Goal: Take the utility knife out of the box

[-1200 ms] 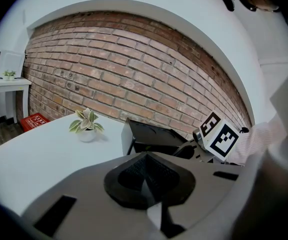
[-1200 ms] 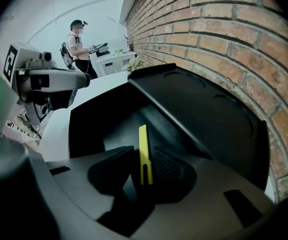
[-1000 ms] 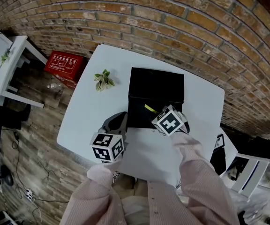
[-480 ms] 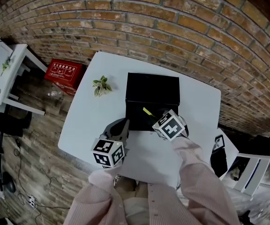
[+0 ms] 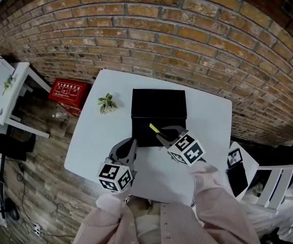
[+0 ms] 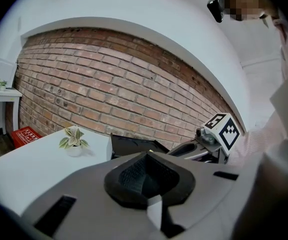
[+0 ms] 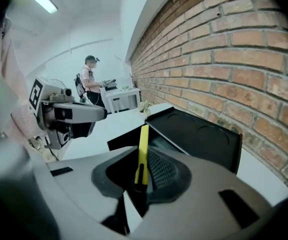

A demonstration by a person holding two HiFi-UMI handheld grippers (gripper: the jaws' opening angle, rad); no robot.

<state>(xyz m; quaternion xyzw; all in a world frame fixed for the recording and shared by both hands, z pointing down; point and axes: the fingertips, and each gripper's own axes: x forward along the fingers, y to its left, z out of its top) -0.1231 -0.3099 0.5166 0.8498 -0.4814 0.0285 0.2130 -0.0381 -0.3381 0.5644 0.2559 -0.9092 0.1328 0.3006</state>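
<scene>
A black box (image 5: 158, 104) stands open on the white table (image 5: 207, 121), its lid tipped back toward the brick wall. My right gripper (image 5: 163, 134) hangs over the box's front part, shut on a yellow utility knife (image 5: 154, 128). In the right gripper view the knife (image 7: 142, 151) sticks up from between the jaws, clear of the box (image 7: 194, 134). My left gripper (image 5: 130, 146) hovers by the box's front left corner with its jaws together and nothing in them. The left gripper view shows the box (image 6: 129, 145) and the right gripper (image 6: 186, 149) ahead.
A small potted plant (image 5: 106, 103) sits on the table left of the box. Beyond the table's left edge are a red case (image 5: 68, 91) on the floor and a white side table (image 5: 6, 83). A person (image 7: 89, 79) stands far off.
My right gripper has risen above the box with the yellow knife in its jaws. The left gripper has lifted a little near the box's front corner.
</scene>
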